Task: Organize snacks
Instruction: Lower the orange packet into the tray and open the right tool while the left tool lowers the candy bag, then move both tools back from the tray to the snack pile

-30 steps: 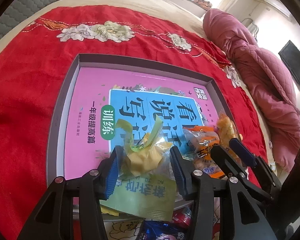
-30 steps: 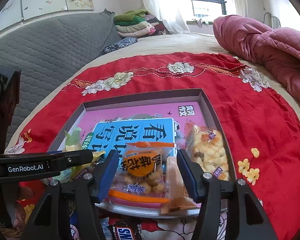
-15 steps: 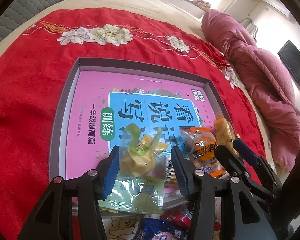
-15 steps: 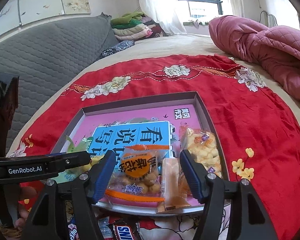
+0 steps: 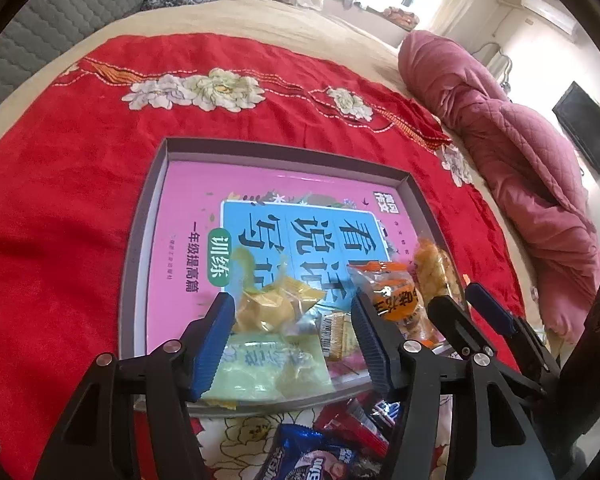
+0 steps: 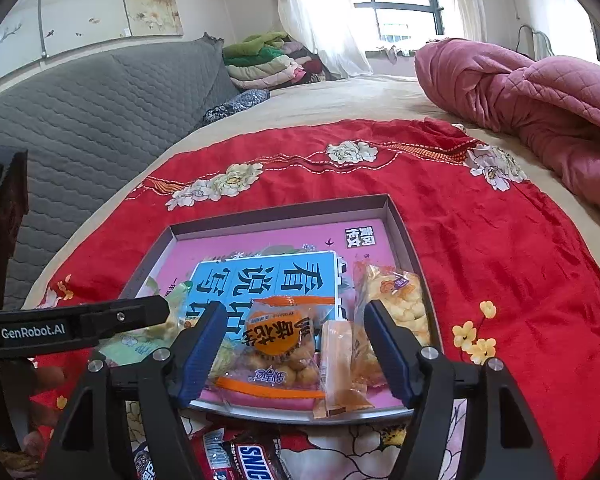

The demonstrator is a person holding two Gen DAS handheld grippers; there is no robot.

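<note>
Left view, change: my left claw is opening; the yellow pack that sat gripped a second ago now lies loose between the spread jaws, pads clear of it.
Left view, place: the yellow pack rests in the tray at its near edge, partly on the green pack, over the pink book.
Left view, meaning: I judge this drop done; this snack is in the tray.
Left view only: a blue cookie pack and red wrappers lie outside the tray on the cloth, not yet sorted.
Right view, change: my right claw is opening too; the orange pack lies between the jaws, untouched by the pads, flat on the tray floor.
Right view, place: a slim orange stick lies beside it, and a puff bag at the tray's right wall.
Right view only: chocolate bars wait below the tray rim; the puff bag shows whole here, but only edge-on from the left.
</note>
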